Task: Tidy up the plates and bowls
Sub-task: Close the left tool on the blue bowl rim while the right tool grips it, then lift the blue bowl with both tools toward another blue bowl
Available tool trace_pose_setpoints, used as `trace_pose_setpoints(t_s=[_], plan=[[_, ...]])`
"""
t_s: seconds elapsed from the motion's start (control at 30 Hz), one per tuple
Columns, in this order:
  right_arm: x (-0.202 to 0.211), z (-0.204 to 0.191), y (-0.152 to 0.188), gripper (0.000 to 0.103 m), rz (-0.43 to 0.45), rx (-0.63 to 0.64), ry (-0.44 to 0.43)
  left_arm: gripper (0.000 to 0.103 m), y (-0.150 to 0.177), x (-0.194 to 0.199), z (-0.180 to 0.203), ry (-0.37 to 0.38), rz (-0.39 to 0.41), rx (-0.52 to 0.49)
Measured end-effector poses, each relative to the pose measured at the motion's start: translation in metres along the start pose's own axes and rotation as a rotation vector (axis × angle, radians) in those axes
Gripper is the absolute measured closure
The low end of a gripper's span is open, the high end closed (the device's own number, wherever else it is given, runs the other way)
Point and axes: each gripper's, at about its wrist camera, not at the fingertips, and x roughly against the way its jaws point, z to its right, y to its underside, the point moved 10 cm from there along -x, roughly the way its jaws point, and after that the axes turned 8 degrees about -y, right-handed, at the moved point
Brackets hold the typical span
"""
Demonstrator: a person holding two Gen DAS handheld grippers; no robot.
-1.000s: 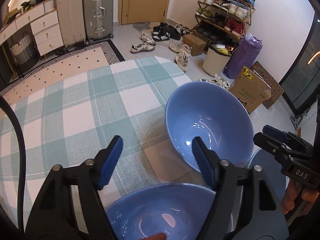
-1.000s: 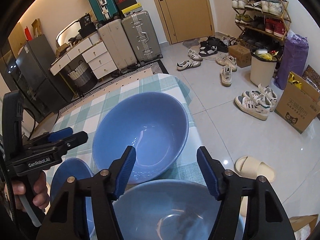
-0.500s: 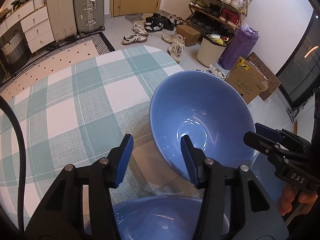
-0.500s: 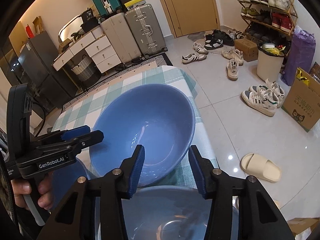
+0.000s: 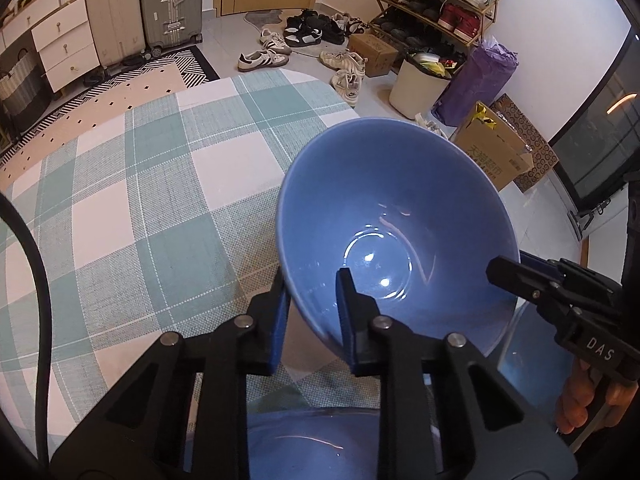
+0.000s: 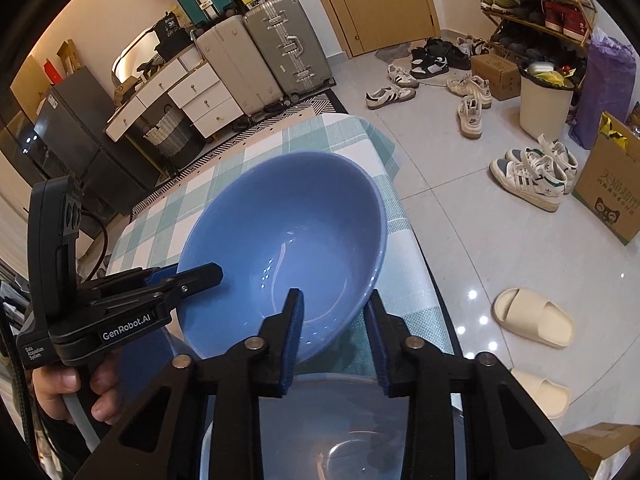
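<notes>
A large blue bowl sits on the checked tablecloth near the table's right edge; it also shows in the right wrist view. My left gripper straddles its near-left rim, one finger inside, one outside, closed on the wall. My right gripper straddles the opposite rim the same way. A second blue bowl lies below the left gripper. Another blue dish lies below the right gripper.
The table edge drops to a tiled floor with shoes, slippers, a cardboard box and a bin. Suitcases and drawers stand at the back.
Both grippers moved forward to the large bowl and narrowed their jaws from wide open onto its rim, one on each side. The bowl looks closer in both views.
</notes>
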Motion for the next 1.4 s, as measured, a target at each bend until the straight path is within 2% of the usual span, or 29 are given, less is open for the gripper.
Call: trace_pose_setpoints(t_s=[0.1, 0.53, 0.93, 1.4], plan=[[0.002, -0.002, 0.0, 0.081, 0.006, 0.009, 0.0, 0.086, -0.001, -0.001, -0.001, -0.008, 0.009, -0.006], [0.011, -0.009, -0.003, 0.081, 0.052, 0.078, 0.035, 0.086, -0.004, 0.006, 0.002, -0.048, 0.054, -0.027], [0.033, -0.025, -0.001, 0.081, 0.114, 0.129, 0.03, 0.086, -0.006, 0.052, 0.004, -0.066, 0.152, -0.029], [0.064, -0.051, 0.003, 0.081, 0.159, 0.166, -0.006, 0.086, 0.009, 0.118, 0.002, -0.058, 0.236, 0.002]])
